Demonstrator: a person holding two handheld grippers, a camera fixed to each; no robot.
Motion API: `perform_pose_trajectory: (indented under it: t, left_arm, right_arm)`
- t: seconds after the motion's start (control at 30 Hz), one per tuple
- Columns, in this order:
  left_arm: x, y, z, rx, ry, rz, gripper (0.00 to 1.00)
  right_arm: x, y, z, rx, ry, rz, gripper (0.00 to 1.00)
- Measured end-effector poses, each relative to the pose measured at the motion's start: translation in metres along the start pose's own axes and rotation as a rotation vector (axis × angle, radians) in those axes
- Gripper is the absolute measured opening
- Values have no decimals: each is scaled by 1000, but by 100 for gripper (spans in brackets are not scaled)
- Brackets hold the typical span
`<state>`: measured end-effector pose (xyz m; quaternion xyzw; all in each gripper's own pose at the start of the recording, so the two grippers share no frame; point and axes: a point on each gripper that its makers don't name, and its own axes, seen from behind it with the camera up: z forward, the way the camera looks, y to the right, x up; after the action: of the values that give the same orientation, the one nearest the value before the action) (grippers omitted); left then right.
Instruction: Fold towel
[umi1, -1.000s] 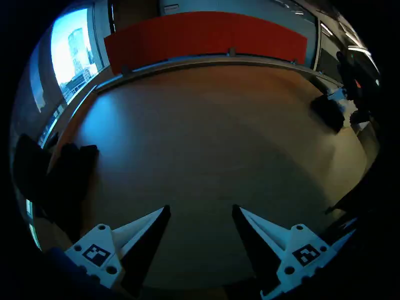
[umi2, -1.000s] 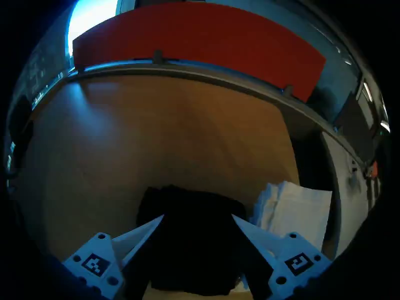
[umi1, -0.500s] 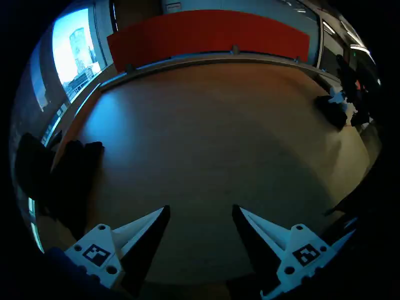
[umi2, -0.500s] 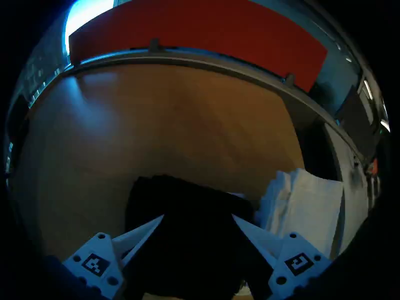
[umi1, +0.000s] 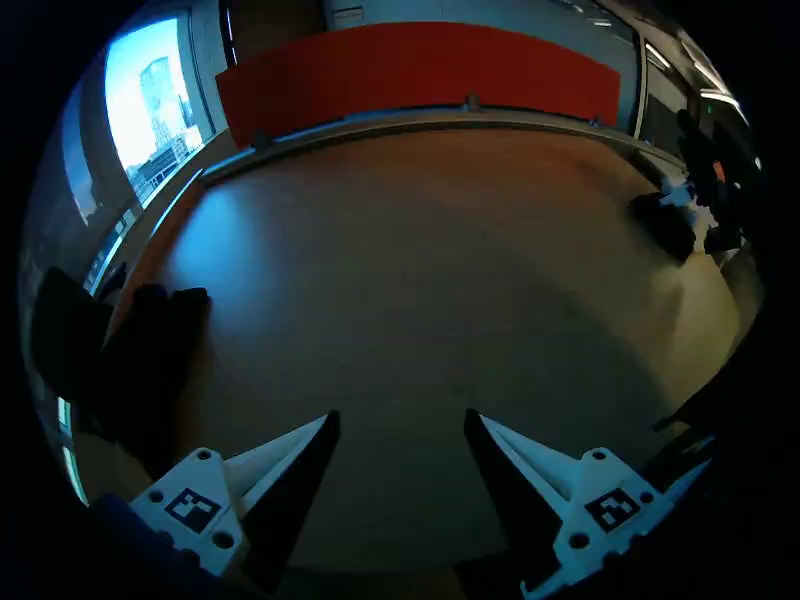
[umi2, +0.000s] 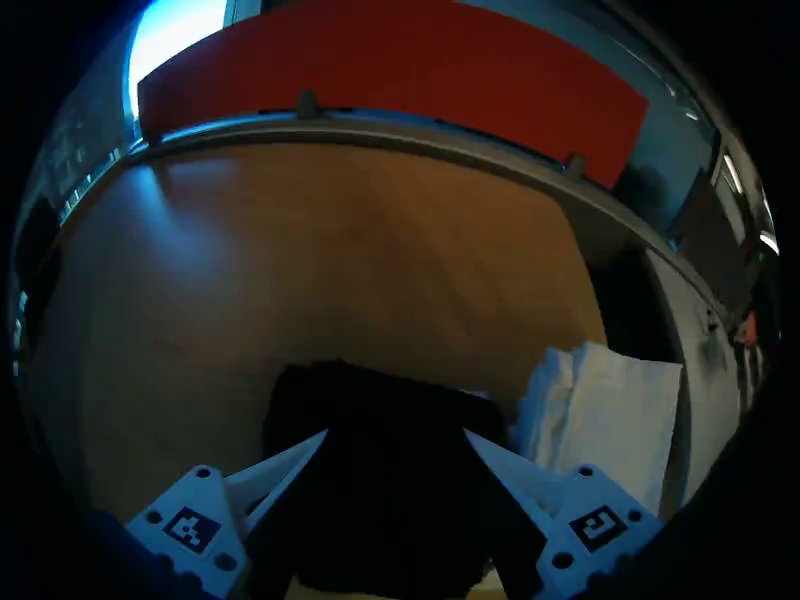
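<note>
A dark towel (umi2: 385, 480) lies crumpled on the wooden table (umi2: 300, 270), close under my right gripper (umi2: 395, 440). That gripper is open, its white fingers hovering over the towel with the cloth showing dark between them. In the left gripper view the same dark towel (umi1: 662, 222) shows small at the far right, with the other gripper's white fingers (umi1: 680, 190) just above it. My left gripper (umi1: 400, 425) is open over bare table (umi1: 420, 280), with nothing between its fingers.
A stack of white folded towels (umi2: 610, 420) sits just right of the dark towel. Another dark pile (umi1: 150, 350) lies at the table's left edge. A red panel (umi1: 420, 65) runs along the table's far edge, and a bright window (umi1: 145, 90) is at the left.
The right gripper dipped closer over the dark towel, then eased back a little. The left gripper has hardly moved.
</note>
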<state>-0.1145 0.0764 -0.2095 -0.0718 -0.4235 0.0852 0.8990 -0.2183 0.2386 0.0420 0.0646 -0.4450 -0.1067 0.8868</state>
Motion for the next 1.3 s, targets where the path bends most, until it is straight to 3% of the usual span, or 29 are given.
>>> perform_pose_trajectory:
  t: [0.4,1.3]
  left_arm:
    - [5,-3,0,-17,29,-14,92]
    - [15,-6,-4,-36,78,-21,92]
  right_arm:
    - [10,-4,-26,-20,56,29,83]
    - [56,4,-108,-114,405,205,83]
